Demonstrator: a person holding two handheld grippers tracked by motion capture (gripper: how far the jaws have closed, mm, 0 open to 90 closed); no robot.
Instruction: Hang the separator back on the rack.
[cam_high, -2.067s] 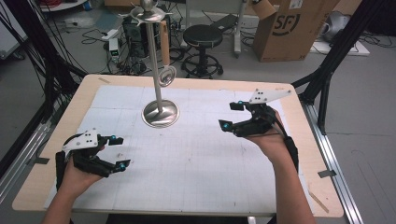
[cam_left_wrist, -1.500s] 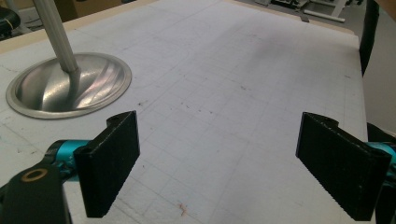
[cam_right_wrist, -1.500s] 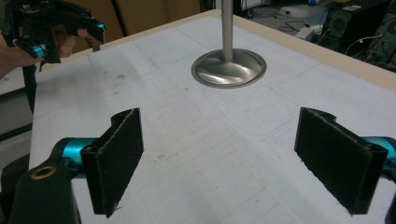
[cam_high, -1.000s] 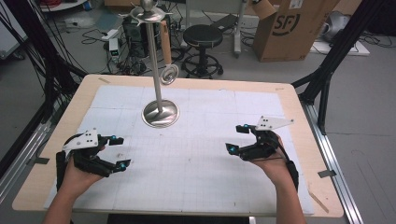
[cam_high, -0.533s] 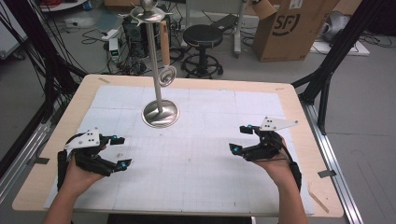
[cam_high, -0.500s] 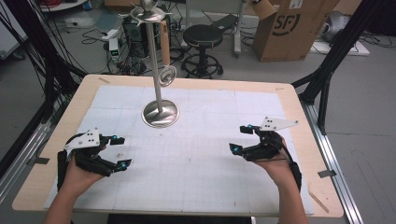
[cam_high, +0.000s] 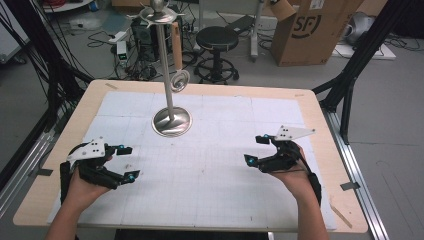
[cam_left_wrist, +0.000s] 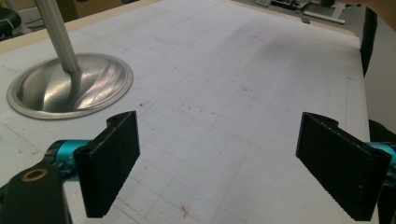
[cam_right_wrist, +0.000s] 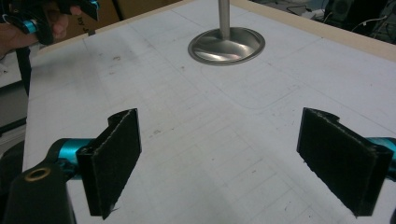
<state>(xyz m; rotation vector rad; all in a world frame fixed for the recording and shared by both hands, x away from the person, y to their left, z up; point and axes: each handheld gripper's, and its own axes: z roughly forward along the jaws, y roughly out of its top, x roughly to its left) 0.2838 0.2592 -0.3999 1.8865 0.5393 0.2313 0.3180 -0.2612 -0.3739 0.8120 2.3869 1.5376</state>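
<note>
The desk (cam_high: 320, 107) had a pale wooden top, mostly covered by a white gridded mat (cam_high: 220, 165). A metal stand (cam_high: 171, 121) stood on the mat on its round base, ahead of both tools and nearer the left one.

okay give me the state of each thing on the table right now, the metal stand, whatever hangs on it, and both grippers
Metal stand: upright on the table, touched by nothing.
Wooden-handled utensil: hanging from the stand's top, clear of the table.
Left gripper: jaws open, empty, near the table's front left.
Right gripper: jaws open, empty, front right.
</note>
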